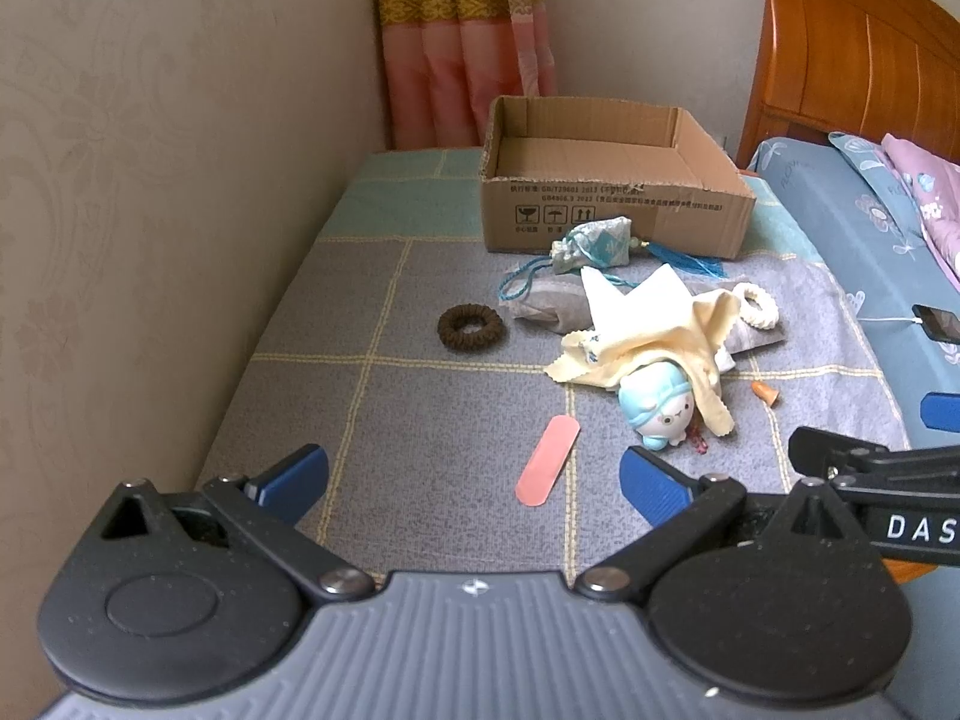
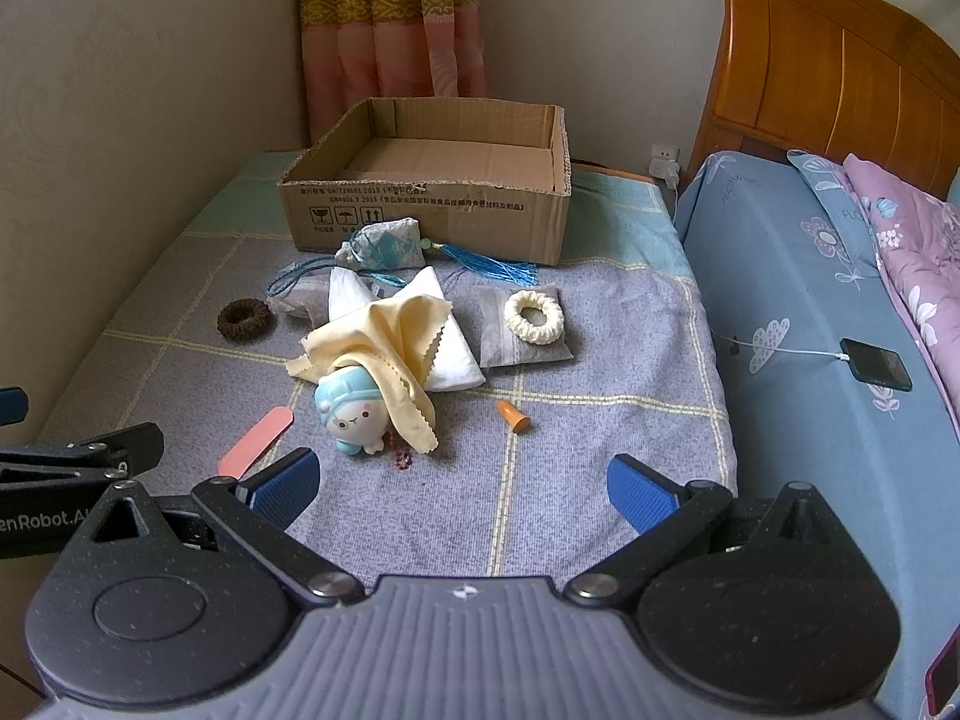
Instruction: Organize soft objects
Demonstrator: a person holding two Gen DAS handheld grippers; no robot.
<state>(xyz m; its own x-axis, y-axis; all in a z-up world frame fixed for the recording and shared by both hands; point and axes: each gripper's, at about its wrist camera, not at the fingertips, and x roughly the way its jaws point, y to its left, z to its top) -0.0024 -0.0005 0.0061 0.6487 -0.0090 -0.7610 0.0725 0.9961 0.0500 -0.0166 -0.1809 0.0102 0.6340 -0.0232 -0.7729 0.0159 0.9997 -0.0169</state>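
Soft items lie on a grey checked cloth (image 2: 570, 450) in front of an open cardboard box (image 2: 432, 204), also seen in the left wrist view (image 1: 612, 210). A blue-and-white plush toy (image 2: 354, 414) lies partly under a yellow cloth (image 2: 384, 336). A brown hair tie (image 2: 244, 318), a white hair tie (image 2: 534, 316) on a grey pouch, a teal tassel sachet (image 2: 384, 249), a pink strip (image 2: 255, 435) and an orange earplug (image 2: 513, 415) lie around. My left gripper (image 1: 474, 483) and right gripper (image 2: 462, 489) are open and empty, near the front edge.
A wall runs along the left (image 1: 150, 210). A bed with blue sheet (image 2: 810, 330) and a phone on a cable (image 2: 876, 363) is at the right. A wooden headboard (image 2: 840, 78) and a curtain (image 2: 384, 18) stand behind.
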